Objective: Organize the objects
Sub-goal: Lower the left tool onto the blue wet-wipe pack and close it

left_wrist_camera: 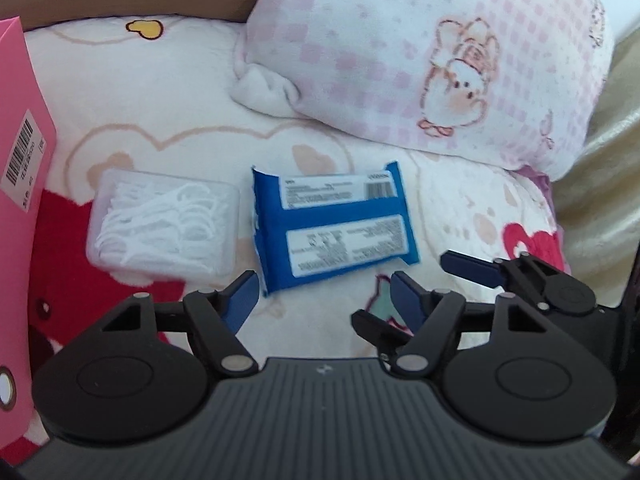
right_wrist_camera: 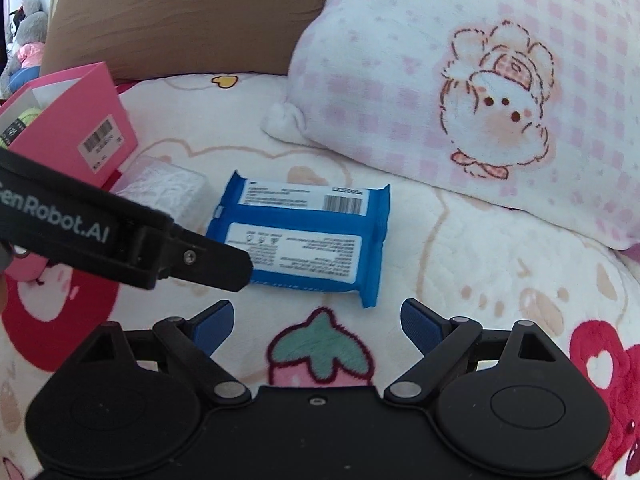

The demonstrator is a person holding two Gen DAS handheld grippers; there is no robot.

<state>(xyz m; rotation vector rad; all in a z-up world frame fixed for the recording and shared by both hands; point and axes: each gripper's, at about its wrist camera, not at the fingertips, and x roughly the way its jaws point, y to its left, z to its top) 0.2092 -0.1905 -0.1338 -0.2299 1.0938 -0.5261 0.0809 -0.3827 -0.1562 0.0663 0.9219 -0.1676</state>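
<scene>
We've got bare blanket right of the blue wipes pack. Its left side is tight: floss pick box just beside it, pink box beyond. The pillow probably blocks the back.

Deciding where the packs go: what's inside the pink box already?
The right wrist view looks into the open top of the pink box: something yellow-green and a dark label show at its left edge. The front wall hides everything deeper.
</scene>
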